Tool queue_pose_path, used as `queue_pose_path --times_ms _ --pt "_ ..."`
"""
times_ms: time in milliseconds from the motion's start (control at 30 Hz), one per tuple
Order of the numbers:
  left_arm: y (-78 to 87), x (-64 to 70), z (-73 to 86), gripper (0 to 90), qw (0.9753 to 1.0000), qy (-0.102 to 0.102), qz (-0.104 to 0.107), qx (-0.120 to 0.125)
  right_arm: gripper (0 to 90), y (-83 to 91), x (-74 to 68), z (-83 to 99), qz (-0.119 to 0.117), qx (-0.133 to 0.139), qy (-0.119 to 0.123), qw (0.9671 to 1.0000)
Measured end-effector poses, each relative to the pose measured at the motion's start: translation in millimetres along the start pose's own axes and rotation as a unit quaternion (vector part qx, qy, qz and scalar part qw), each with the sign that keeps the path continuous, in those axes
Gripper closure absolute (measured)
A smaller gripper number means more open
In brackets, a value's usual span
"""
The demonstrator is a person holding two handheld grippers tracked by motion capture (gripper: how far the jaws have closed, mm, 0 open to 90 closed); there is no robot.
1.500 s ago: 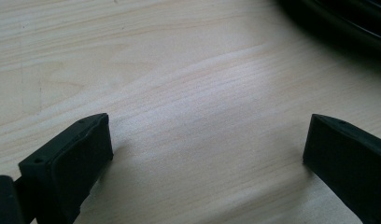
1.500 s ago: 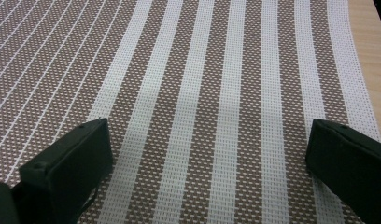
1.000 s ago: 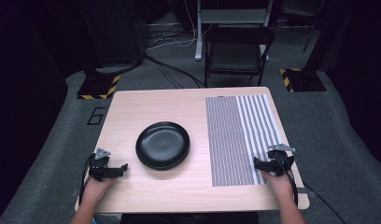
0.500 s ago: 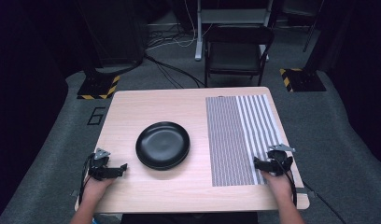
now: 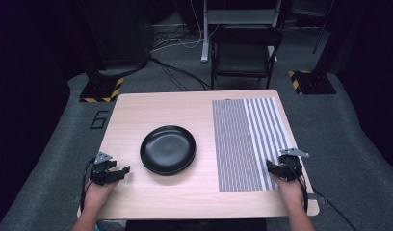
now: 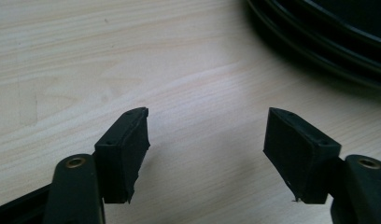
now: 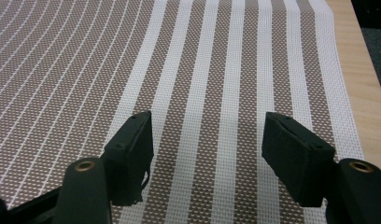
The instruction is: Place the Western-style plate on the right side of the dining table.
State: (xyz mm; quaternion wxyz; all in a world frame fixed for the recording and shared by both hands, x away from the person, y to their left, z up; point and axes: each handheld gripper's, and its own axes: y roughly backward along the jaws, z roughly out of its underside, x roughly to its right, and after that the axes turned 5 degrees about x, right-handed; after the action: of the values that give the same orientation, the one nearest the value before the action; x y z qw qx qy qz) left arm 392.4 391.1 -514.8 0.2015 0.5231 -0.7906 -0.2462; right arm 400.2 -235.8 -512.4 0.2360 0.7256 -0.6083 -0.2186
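Observation:
A black round plate (image 5: 168,149) sits in the middle of the light wood table (image 5: 151,108). A striped brown-and-white placemat (image 5: 247,142) covers the table's right part. My left gripper (image 5: 123,170) rests at the front left, open and empty, just left of the plate; the plate's rim (image 6: 319,42) shows at the upper right of the left gripper view, beyond my left gripper (image 6: 207,140). My right gripper (image 5: 270,166) is over the placemat's near right corner, open with nothing between its fingers. In the right gripper view my right gripper (image 7: 207,140) hovers above the placemat's stripes (image 7: 202,70).
A dark folding chair (image 5: 245,55) stands behind the table's far edge. Black stands with yellow-striped bases (image 5: 100,89) flank the table on the grey floor, and cables (image 5: 175,70) run across it. Bare wood lies between plate and front edge.

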Motion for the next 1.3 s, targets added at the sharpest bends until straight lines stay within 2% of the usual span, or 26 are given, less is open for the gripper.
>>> queue_pose_path --times_ms 267,333,433,533,600,667,733,767,867,1033,1133,1200,1300 --pt "3.4 7.6 -6.0 36.8 0.9999 0.004 0.007 0.013 44.0 9.9 -5.3 -4.8 -0.007 0.017 0.016 0.9997" --pt "5.9 9.0 -8.4 36.9 0.9998 0.001 0.002 0.018 47.2 11.1 -5.7 -5.6 -0.008 0.02 0.016 0.9997" --pt "8.3 9.3 -11.2 38.6 0.9995 0.01 0.003 0.03 49.0 13.1 -6.1 -6.9 -0.011 0.02 0.01 0.9997" --pt "9.4 7.7 -13.7 40.7 0.999 0.023 0.002 0.038 49.7 15.5 -8.2 -7.0 -0.017 0.025 0.02 0.9993" --pt "9.9 6.0 -15.7 40.9 0.9989 0.031 0.008 0.033 49.7 16.2 -8.8 -6.9 -0.018 0.027 0.024 0.9992" --pt "9.5 5.4 -17.1 41.7 0.9991 0.03 0.01 0.03 49.9 18.2 -9.8 -7.0 -0.013 0.031 0.037 0.9988" --pt "9.4 5.5 -18.1 41.8 0.9991 0.032 0.013 0.027 50.1 19.2 -9.6 -7.4 -0.016 0.032 0.033 0.9988" --pt "9.3 6.6 -18.6 41.8 0.9989 0.036 0.007 0.031 49.8 20.0 -9.3 -8.0 -0.019 0.031 0.03 0.9989" --pt "10.3 8.6 -23.5 44.1 0.999 0.028 -0.007 0.033 50.0 21.3 -9.1 -9.1 -0.024 0.03 0.026 0.9989" --pt "10.7 10.4 -30.4 43.3 0.9987 0.036 0.003 0.035 46.8 21.4 -14.0 -14.2 -0.017 0.021 0.03 0.9992" --pt "11.9 10.3 -33.9 43.1 0.9982 0.043 0.004 0.041 48.9 21.7 -17.5 -16.1 -0.022 0.019 0.034 0.999" --pt "13.7 11.0 -36.3 42.8 0.9979 0.042 -0.006 0.049 49.2 22.2 -20.0 -17.3 -0.026 0.023 0.037 0.9987" --pt "15.7 10.1 -39.9 40.7 0.9967 0.053 -0.01 0.061 50.9 23.2 -24.6 -19.2 -0.031 0.03 0.038 0.9984"
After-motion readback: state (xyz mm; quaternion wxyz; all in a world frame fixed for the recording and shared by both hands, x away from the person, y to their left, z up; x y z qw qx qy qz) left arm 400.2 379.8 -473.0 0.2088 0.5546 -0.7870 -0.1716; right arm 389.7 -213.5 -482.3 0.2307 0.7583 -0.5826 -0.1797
